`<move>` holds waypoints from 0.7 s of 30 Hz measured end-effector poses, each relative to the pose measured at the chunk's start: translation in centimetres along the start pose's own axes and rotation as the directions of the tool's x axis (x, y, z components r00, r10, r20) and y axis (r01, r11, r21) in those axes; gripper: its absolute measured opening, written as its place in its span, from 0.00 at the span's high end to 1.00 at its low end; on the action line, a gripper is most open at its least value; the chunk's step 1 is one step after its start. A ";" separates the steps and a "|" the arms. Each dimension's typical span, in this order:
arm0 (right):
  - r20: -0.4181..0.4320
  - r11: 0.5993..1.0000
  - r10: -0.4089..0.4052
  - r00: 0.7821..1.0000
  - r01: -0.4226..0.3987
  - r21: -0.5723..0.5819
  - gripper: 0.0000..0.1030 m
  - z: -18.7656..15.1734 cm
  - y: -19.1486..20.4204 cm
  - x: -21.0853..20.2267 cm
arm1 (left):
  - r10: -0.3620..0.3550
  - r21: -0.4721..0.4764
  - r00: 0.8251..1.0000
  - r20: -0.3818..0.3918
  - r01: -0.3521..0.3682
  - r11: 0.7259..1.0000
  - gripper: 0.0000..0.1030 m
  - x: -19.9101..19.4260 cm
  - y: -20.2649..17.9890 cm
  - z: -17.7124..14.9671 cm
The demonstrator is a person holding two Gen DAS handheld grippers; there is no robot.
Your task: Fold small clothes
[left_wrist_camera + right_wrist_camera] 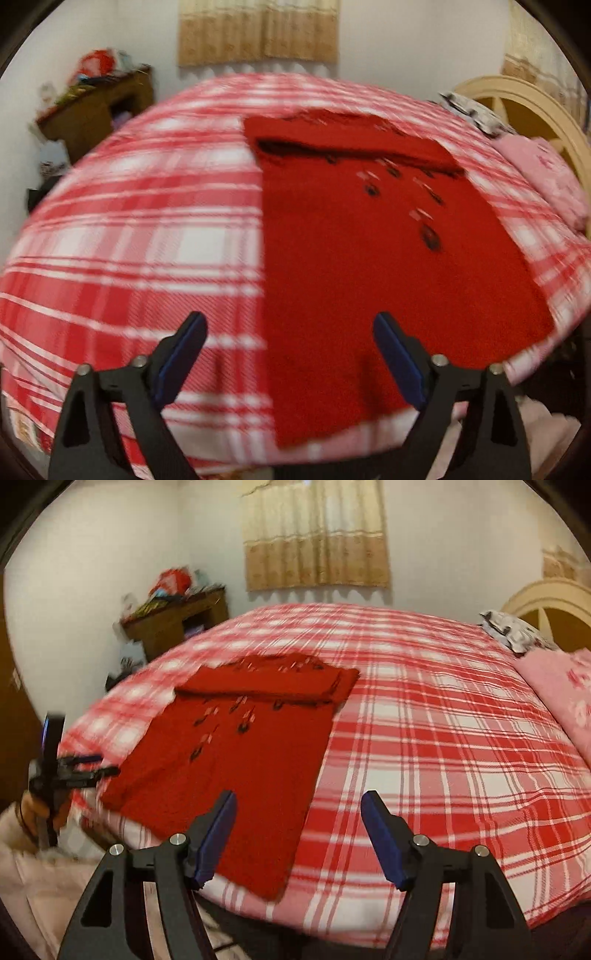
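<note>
A red knitted garment with small dark and white marks lies flat on the red and white plaid bed cover, its far end folded over into a band. It also shows in the right wrist view. My left gripper is open and empty, just above the garment's near left edge. It also shows in the right wrist view, at the garment's left side. My right gripper is open and empty, above the garment's near right corner.
The bed fills both views. A pink pillow and a patterned cloth lie by the cream headboard at the right. A cluttered wooden desk stands at the far left by the wall. A curtain hangs behind.
</note>
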State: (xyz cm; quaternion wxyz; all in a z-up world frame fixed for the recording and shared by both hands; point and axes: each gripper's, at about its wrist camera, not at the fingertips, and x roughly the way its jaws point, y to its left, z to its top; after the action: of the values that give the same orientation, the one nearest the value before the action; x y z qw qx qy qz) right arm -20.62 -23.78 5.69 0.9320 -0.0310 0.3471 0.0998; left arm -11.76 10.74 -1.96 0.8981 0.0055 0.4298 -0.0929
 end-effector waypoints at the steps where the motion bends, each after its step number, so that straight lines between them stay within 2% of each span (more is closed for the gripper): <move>1: -0.009 1.000 0.008 1.000 -0.008 -0.006 0.32 -0.6 0.2 -0.2 | -0.004 0.011 1.000 -0.003 0.004 1.000 0.13 -0.1 -0.3 -0.3; 3: -0.027 0.999 0.046 0.999 -0.045 0.024 0.32 -2.0 0.1 0.0 | -0.007 0.039 1.000 -0.016 0.008 0.999 0.13 -0.1 -0.9 -1.0; 5: -0.052 0.996 0.071 0.996 -0.068 0.058 0.32 -3.0 -0.2 1.1 | -0.007 0.048 0.999 -0.041 0.009 0.999 0.19 0.3 -1.0 -1.6; 8: -0.117 0.989 0.102 0.988 -0.088 0.117 0.32 -4.1 -0.4 3.8 | -0.059 -0.041 0.993 -0.100 0.055 0.998 0.26 1.4 -0.1 -2.2; 10: -0.136 0.979 0.156 0.978 -0.135 0.151 0.32 -4.9 -0.2 5.1 | -0.078 -0.080 0.992 -0.104 0.070 0.994 0.27 1.4 0.2 -2.6; 16: -0.202 0.978 0.162 0.966 -0.129 0.166 0.34 -6.3 0.7 7.8 | -0.029 0.001 0.996 -0.089 0.029 1.000 0.27 1.0 -1.2 -4.0; 18: -0.220 0.972 0.181 0.959 -0.139 0.192 0.41 -6.5 0.8 9.0 | -0.011 0.017 0.996 -0.085 0.013 1.000 0.27 1.2 -1.5 -4.1; 21: -0.229 0.964 0.205 0.951 -0.157 0.214 0.44 -6.7 1.2 10.4 | 0.003 0.030 0.997 -0.083 -0.001 1.000 0.28 1.5 -1.9 -4.1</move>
State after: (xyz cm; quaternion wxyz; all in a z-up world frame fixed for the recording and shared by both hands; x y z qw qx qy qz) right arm -17.45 -21.76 -6.17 0.8664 0.0796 0.4708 0.1463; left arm -14.37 8.95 -5.57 0.8794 0.0233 0.4653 -0.0981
